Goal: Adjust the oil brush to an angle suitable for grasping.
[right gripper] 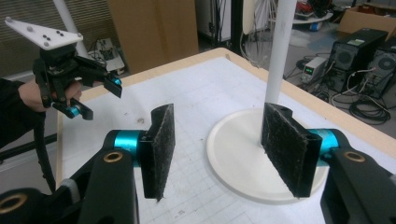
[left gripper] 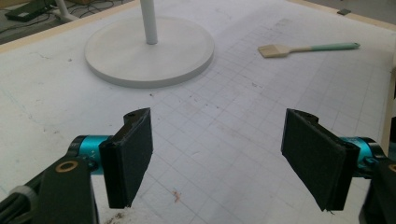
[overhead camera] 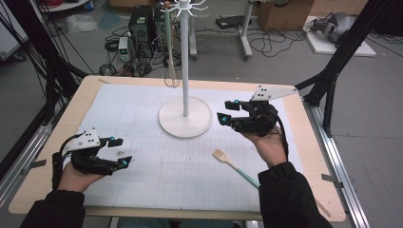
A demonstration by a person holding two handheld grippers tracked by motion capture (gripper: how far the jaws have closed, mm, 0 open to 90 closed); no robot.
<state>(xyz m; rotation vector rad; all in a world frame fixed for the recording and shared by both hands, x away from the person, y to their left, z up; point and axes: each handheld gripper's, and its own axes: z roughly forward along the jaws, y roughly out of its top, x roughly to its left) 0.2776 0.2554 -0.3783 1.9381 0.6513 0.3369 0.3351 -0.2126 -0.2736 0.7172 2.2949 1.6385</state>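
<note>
1. A light wooden table (overhead camera: 313, 156) is seen in the middle, topped by a white gridded mat (overhead camera: 142, 123).
2. Grey floor (overhead camera: 370, 118) is spread all around it, pretty cluttered at the far side.
3. Black computer towers (overhead camera: 140, 26) are parked on the floor far left of centre, with cables (overhead camera: 273, 45) tangled nearby.
4. A cardboard box (overhead camera: 283, 14) is stashed far right.
5. Black frame struts (overhead camera: 340, 61) are angled down at the right edge.

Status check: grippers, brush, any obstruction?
Left gripper open, empty. Right gripper open, empty, beside the stand. Brush flat on the mat, untouched. Nothing blocks it.
</note>
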